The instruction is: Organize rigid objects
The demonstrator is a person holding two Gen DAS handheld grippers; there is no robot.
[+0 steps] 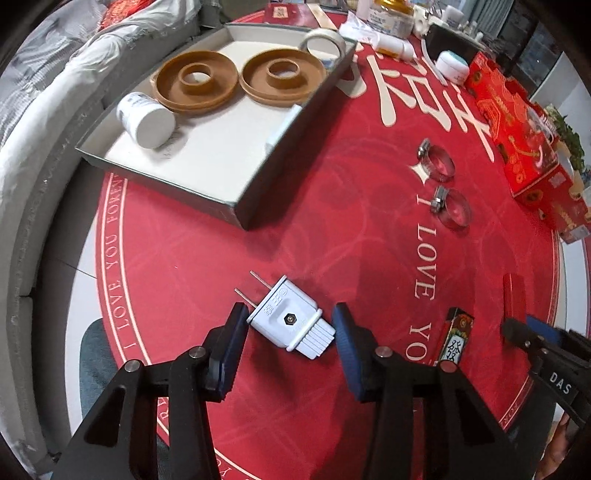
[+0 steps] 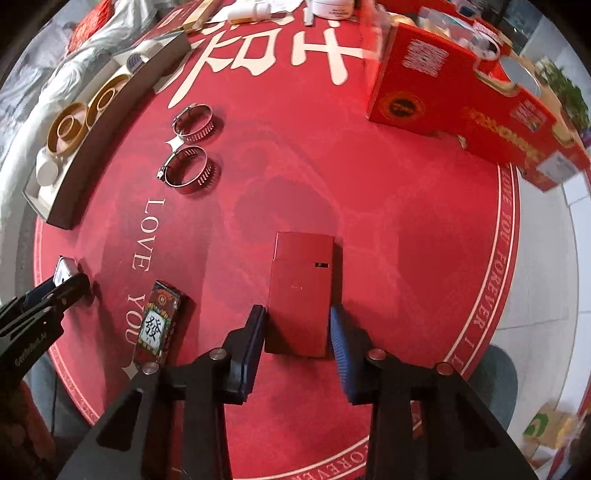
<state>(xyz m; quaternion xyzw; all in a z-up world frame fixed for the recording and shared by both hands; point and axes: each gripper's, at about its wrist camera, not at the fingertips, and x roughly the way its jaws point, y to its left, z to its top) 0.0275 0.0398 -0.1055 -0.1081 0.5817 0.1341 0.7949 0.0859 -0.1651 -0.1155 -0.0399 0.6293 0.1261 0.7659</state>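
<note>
A white two-pin plug (image 1: 286, 317) lies on the red mat between the pads of my left gripper (image 1: 290, 325); the jaws stand open around it, close to its ends. A red flat lighter (image 2: 301, 291) lies between the pads of my right gripper (image 2: 297, 325), jaws open and nearly touching its sides. A patterned small box (image 2: 157, 319) lies left of it, also in the left wrist view (image 1: 454, 338). Two metal hose clamps (image 2: 188, 147) lie farther out. The white tray (image 1: 243, 192) holds two brown rings (image 1: 240, 77), a white jar (image 1: 146, 120) and a tape roll (image 1: 325, 44).
A large red carton (image 2: 461, 96) stands at the far right of the round red mat (image 2: 332, 166). Bottles and jars (image 1: 391, 22) crowd the mat's far edge. Grey and white bedding (image 1: 44, 110) lies left of the tray. White floor tiles show beyond the mat (image 2: 546, 258).
</note>
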